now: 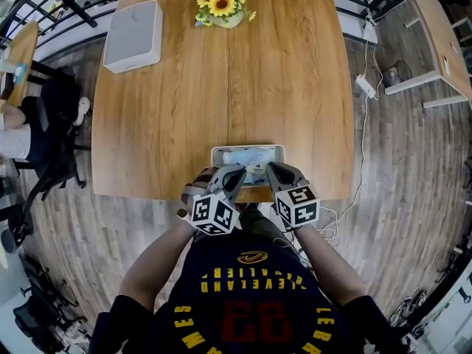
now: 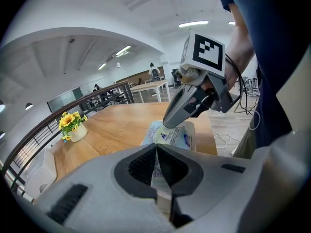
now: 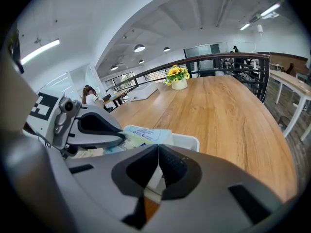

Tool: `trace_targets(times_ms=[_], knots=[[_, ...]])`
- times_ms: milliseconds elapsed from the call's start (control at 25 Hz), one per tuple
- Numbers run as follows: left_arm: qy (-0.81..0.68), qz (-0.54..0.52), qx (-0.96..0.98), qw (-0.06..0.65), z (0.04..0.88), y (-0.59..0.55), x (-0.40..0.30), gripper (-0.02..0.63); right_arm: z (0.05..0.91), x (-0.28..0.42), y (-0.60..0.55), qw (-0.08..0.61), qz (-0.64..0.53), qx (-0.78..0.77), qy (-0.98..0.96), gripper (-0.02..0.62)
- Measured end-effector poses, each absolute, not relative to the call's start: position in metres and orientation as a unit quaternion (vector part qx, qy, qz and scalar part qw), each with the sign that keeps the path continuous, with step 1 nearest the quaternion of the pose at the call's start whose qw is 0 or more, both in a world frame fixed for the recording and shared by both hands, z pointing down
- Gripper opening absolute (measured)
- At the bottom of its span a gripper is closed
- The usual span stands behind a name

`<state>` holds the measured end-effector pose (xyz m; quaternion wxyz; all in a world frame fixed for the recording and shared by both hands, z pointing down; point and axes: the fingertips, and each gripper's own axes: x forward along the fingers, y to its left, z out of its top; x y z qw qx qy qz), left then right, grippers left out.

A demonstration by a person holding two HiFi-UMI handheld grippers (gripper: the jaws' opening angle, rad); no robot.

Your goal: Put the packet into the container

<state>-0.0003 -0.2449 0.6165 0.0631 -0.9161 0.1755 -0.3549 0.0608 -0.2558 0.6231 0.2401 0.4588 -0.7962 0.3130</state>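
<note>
Grey left gripper (image 1: 237, 174): jaws closed together, nothing clamped; tips over the packet's left part.
Packet (image 1: 247, 157): pale blue and white, lying inside the container.
Container (image 1: 217, 153): white, open-topped, at the table's (image 1: 221, 87) near edge.
Right gripper (image 1: 271, 169): jaws closed together, empty; tips resting on the packet's right part.

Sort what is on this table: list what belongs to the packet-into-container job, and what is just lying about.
Job in hand: packet, container, left gripper, right gripper.

Lying about: vase of sunflowers, white box.
</note>
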Motion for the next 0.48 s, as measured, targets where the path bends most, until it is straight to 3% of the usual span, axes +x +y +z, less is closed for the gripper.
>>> trace_targets(times_ms=[480], knots=[[0.150,-0.380,-0.910,0.065,0.633,-0.238,0.001,0.009,0.636,0.062,-0.248,0.282,0.290,0.461,-0.790,0.014]])
